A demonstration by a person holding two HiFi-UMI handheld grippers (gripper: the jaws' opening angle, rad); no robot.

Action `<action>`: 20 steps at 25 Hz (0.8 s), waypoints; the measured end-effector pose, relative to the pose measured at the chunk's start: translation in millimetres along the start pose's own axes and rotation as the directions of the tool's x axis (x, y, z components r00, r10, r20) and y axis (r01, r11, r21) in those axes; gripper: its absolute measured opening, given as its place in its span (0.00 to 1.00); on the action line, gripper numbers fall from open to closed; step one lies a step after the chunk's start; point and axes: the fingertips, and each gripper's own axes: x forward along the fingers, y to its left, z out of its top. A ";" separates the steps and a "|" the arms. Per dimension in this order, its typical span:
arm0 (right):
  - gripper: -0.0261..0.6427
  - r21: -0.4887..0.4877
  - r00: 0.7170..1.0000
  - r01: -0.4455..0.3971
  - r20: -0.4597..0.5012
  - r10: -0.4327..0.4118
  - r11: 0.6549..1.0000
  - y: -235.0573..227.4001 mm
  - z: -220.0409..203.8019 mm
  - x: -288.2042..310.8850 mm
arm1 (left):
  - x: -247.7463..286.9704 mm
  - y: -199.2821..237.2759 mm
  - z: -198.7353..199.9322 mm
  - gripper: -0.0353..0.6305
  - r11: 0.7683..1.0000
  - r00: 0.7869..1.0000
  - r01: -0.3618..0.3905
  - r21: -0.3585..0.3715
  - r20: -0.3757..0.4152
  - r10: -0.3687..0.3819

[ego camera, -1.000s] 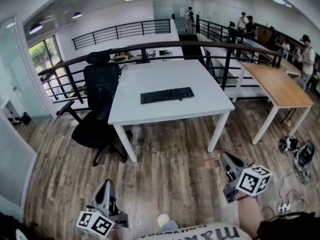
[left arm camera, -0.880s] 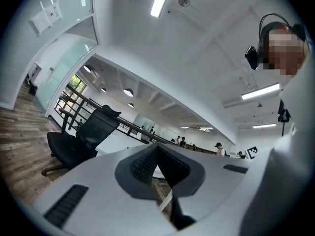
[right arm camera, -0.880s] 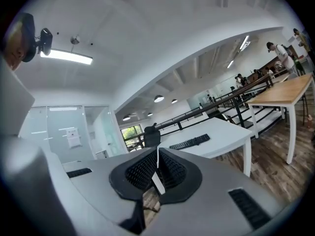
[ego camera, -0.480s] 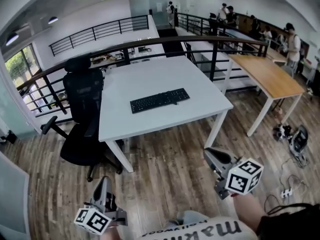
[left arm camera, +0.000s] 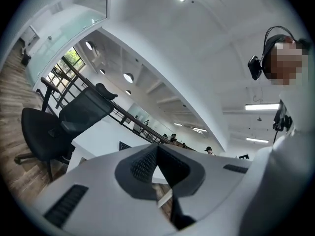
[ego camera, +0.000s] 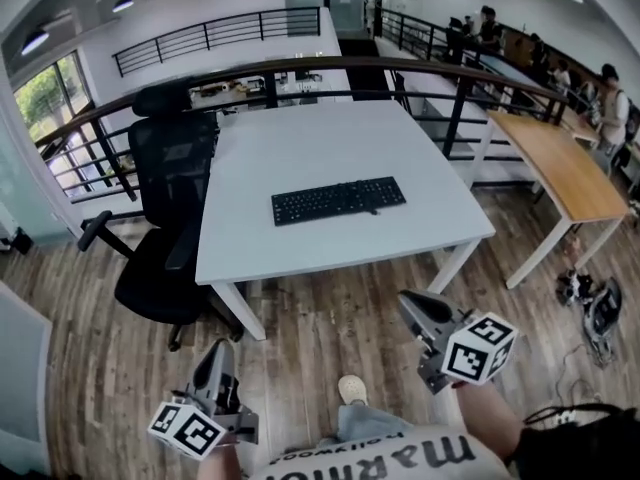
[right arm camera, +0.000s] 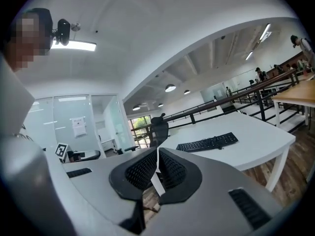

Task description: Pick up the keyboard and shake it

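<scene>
Your left claw (ego camera: 216,350) is shut tight with nothing in it, and your right claw (ego camera: 408,301) is shut and empty too. Both hang low over the wooden floor (ego camera: 330,313), in front of the white bench (ego camera: 300,148). The black keyboard (ego camera: 338,200) lies flat near the middle of the bench, well apart from both claws, and nothing touches it. Here is what I think could go wrong. If you reach it with the claws shut like this, they only push it along the bench and cannot grab it. It is long and thin and lies flat, so a claw may slide over the top and miss the edge. If you take it by one end only, the other end may dip and slip out when you shake. Shake too hard and it may fly off and hit the floor. Mind the near edge of the bench and the black chair (ego camera: 170,178) at its left side, so you do not bump them.
</scene>
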 end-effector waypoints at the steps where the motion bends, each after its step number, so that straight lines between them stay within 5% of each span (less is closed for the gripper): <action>1: 0.09 0.003 1.000 -0.010 0.002 0.010 1.000 -7.6 4.2 10.8 | 9.1 2.7 1.8 0.05 1.000 1.000 -0.006 0.002 0.005 0.006; 10: 0.09 0.020 0.989 -0.148 0.029 0.147 0.989 -69.6 58.5 96.7 | 106.9 6.8 35.6 0.05 0.998 0.998 -0.020 0.066 0.061 0.016; 20: 0.09 -0.015 0.962 -0.274 -0.010 0.274 0.962 -102.0 58.4 153.0 | 157.4 12.4 7.6 0.05 0.990 0.996 -0.086 0.109 0.010 0.086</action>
